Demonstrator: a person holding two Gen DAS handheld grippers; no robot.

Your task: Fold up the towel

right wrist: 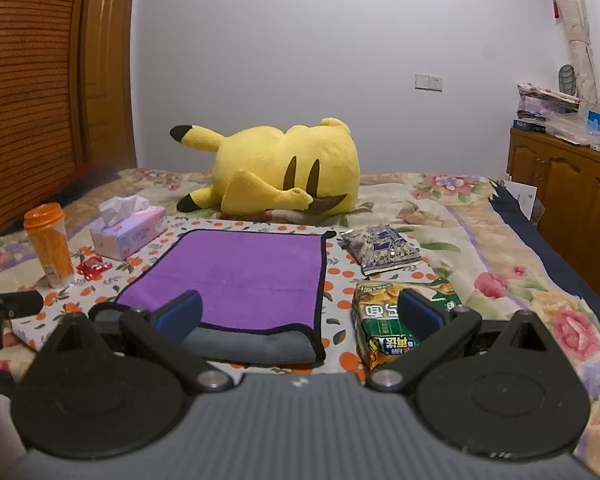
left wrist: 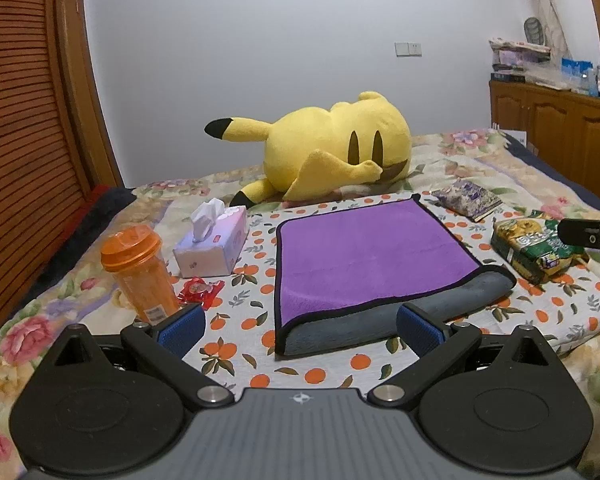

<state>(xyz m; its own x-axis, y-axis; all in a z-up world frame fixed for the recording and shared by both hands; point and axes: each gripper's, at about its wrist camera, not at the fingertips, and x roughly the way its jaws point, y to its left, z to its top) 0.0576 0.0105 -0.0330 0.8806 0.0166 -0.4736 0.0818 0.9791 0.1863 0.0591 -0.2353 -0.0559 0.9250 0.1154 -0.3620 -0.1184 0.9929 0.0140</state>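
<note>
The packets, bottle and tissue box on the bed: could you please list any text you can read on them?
Green snack packet: large Chinese characters, upside down in the right wrist view; I cannot read them surely.
Tissue box: faint cursive print on its side, too blurred to read.
Orange bottle: small white label, too small to read.
Purple packet: dark label patch, unreadable.
Red wrapper: print blurred.
Towel: no text.

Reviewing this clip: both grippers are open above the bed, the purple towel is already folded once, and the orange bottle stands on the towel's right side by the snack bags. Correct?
Not quite. The orange bottle stands left of the towel, beside the tissue box, as the left wrist view shows. The rest holds.
</note>
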